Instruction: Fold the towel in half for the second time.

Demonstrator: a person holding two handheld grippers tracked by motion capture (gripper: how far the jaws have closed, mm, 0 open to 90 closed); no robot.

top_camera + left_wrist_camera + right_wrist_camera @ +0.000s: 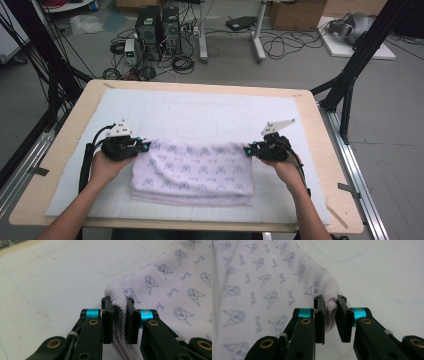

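Pale lilac cloth (192, 172), printed with small cat-like faces, is being held at its two far corners while it is lying folded in several layers on a white mat (200, 112). The mat is covering most of the wooden surface (70, 130), and the cloth is resting in the near middle part of it, between the two hands.

In the high view, the left gripper (142, 146) is being kept at the far left corner of the cloth, and the right gripper (248, 149) at the far right corner. Both are being carried low, close to the mat, with the person's forearms coming in from the near edge.

In the left gripper view, the fingers (108, 322) are being clenched on the corner of the cloth (175, 285); several ribbed layers are being pressed between them, and a rounded bump of fabric is standing up just above the tips.

In the right gripper view, the fingers (319, 325) are also grasping a corner of the cloth (267, 290). The fabric is being pressed against the left finger, and the bunched corner is being pinched at the tips.

On the floor behind the surface, computer towers (157, 25) and loose cables are being seen.
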